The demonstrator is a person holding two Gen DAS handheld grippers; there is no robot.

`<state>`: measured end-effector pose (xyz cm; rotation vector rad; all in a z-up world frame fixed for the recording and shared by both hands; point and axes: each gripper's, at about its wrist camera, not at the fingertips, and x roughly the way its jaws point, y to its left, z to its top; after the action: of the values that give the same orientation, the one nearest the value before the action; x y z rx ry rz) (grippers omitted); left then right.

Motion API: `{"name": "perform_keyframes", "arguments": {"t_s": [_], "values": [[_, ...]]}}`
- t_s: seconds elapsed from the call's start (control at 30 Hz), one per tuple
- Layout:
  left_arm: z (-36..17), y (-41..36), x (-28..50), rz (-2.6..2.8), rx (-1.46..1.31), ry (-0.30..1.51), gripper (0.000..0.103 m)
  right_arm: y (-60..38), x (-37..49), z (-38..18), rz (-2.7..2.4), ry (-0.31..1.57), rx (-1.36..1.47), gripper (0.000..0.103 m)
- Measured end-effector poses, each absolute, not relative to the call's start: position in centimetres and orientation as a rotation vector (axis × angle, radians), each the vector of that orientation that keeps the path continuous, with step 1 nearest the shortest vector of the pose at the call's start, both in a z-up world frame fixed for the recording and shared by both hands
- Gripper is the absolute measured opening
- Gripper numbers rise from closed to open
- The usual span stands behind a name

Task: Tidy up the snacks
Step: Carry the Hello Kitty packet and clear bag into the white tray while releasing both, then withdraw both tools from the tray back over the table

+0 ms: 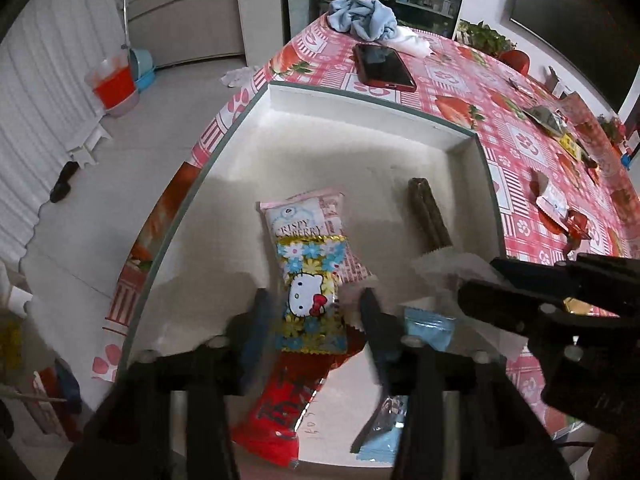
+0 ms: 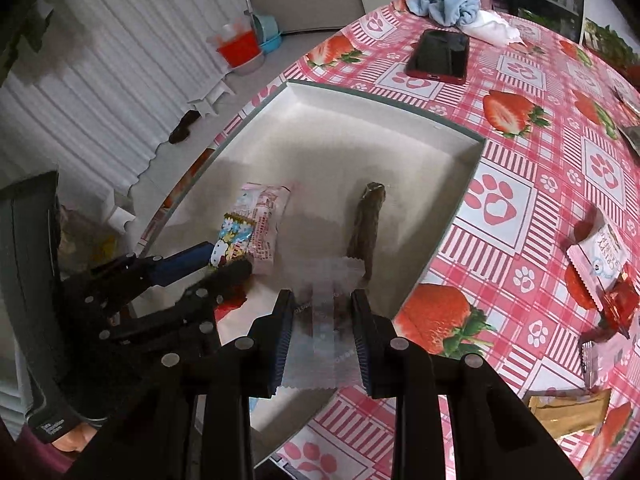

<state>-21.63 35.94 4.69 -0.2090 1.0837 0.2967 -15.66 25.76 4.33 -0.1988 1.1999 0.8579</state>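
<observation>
A white box with a teal rim (image 1: 360,98) (image 2: 384,98) lies on the strawberry tablecloth. Inside it a Hello Kitty packet (image 1: 312,300) (image 2: 234,240) rests on a pink Crispy packet (image 1: 298,216) and a red packet (image 1: 280,404). My left gripper (image 1: 314,320) (image 2: 218,266) is open, its fingers either side of the Hello Kitty packet without pressing it. My right gripper (image 2: 324,320) (image 1: 480,280) is shut on the clear wrapper end of a brown snack stick (image 2: 366,224) (image 1: 430,216), which lies lengthwise in the box.
Blue packets (image 1: 428,330) lie at the box's near end. A red-cased phone (image 1: 384,66) (image 2: 440,56) and a blue cloth (image 1: 362,14) sit beyond the box. More snack packets (image 2: 600,256) and a gold one (image 2: 568,408) lie on the cloth to the right.
</observation>
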Motion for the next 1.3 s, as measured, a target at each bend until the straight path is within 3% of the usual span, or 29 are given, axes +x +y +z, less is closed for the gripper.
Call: {"name": "perform_keyframes", "arguments": {"t_s": [0.07,0.1,0.13,0.2,0.5,0.57,0.97,1.3], "values": [[4.9,35.9,-21.8,0.308,-0.201,1.065,0.075,25.3,-15.5,4.5,0.859,1.203,-0.184,0.034],[5.0,35.8,-21.8,0.313,-0.198,1.06,0.077,25.1,-15.5,4.6,0.856,1.205,-0.178,0.049],[5.1,35.8,-21.8,0.313,-0.198,1.058,0.078,25.0,-15.4,4.7,0.861,1.203,-0.167,0.054],[5.1,35.8,-21.8,0.317,-0.202,1.06,0.078,24.5,-15.3,5.1,0.841,1.191,-0.163,0.088],[5.8,34.8,-22.0,0.329,-0.176,1.044,0.079,21.0,-14.2,5.3,0.78,1.196,-0.098,0.09],[6.3,33.9,-22.0,0.332,-0.147,1.027,0.079,19.9,-14.1,5.3,0.765,1.201,-0.089,0.103],[9.0,24.2,-21.1,0.238,-0.04,0.939,0.081,7.4,-13.5,5.1,0.524,1.153,0.015,0.103],[4.8,15.0,-19.6,0.172,-0.019,0.962,0.082,-5.6,-14.6,1.5,0.155,1.073,0.058,0.103]]}}
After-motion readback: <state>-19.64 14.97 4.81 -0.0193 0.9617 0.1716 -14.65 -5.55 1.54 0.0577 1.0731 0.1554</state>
